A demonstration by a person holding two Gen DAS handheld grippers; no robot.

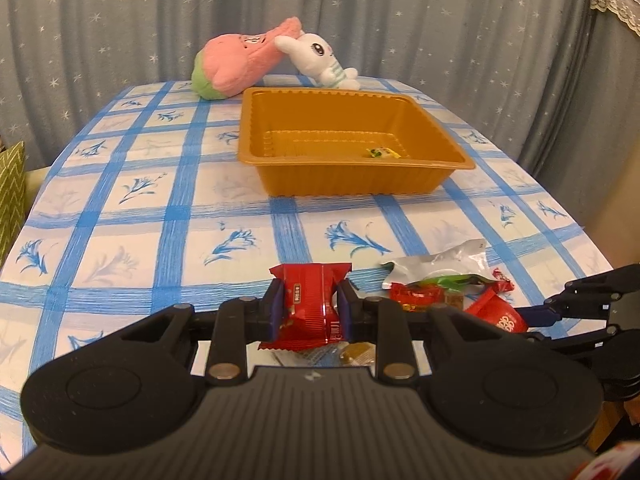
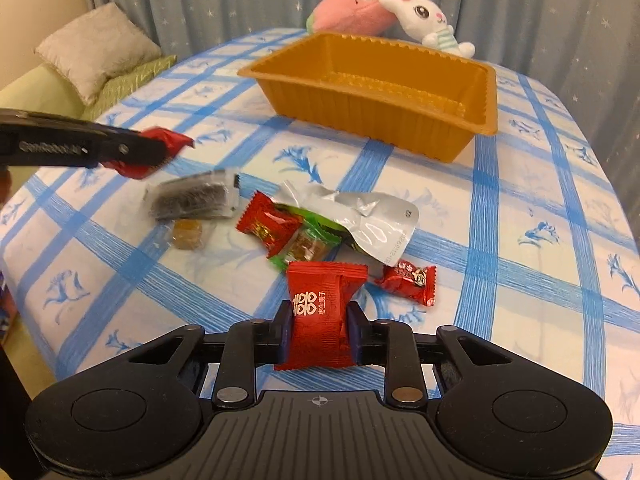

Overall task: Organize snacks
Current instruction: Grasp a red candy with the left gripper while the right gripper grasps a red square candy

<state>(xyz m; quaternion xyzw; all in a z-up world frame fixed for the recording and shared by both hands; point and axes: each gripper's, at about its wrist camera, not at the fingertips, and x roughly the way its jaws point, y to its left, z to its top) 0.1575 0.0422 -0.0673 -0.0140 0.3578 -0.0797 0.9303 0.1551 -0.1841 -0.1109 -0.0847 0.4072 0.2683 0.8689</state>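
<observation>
Right wrist: gripper (image 2: 320,330) w/ red snack (image 2: 322,316)

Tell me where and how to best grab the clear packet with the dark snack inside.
Judging by its pose, grip the clear packet across its short width at the middle, coming from above. It lies flat, apart from the others, long side running left-right, and looks too wide lengthwise; the amber candy nearby leaves little room.
</observation>
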